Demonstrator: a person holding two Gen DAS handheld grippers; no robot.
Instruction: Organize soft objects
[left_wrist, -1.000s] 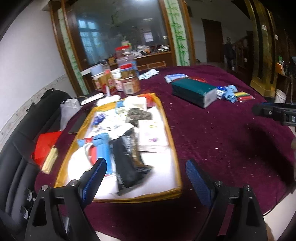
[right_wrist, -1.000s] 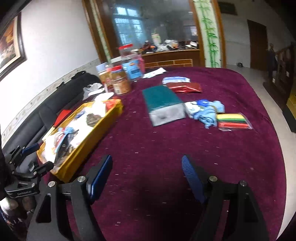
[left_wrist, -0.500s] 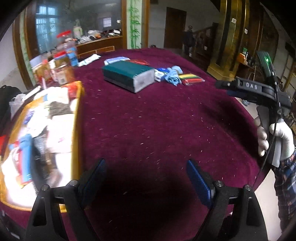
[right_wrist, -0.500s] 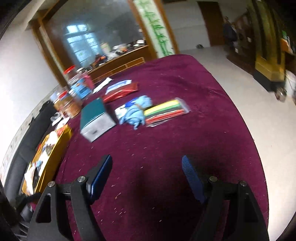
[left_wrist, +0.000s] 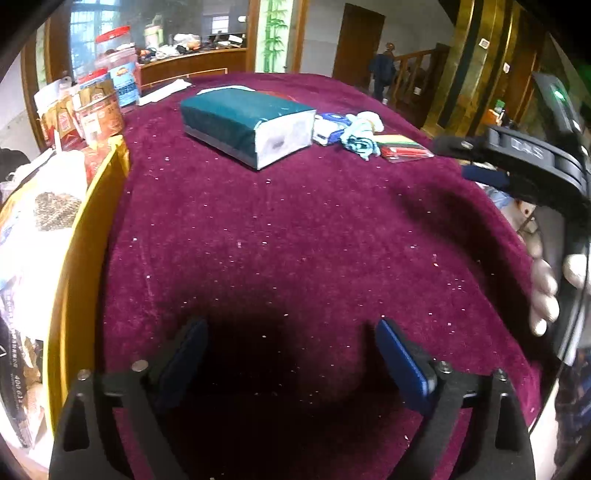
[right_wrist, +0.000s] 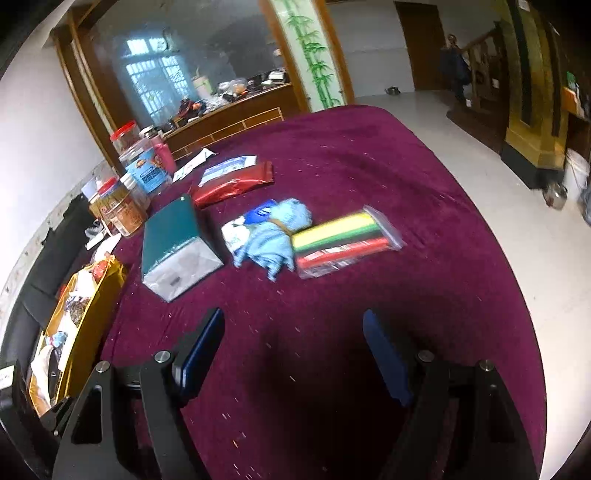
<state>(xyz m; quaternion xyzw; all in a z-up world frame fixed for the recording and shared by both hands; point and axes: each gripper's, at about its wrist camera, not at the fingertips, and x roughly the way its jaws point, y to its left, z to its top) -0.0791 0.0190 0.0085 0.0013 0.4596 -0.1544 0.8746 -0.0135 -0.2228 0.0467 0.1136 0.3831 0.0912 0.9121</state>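
Blue cloth bundle beside green pack

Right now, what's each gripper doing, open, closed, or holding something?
Left gripper: open, holding nothing.
Right gripper: open, holding nothing.

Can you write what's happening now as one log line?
left gripper: open, empty | right gripper: open, empty | blue cloth bundle: on table, untouched

Left wrist view: low over the near table edge, facing far across the maroon cloth. Right wrist view: higher, facing far-left. Both share the teal package, blue cloth bundle and yellow tray.
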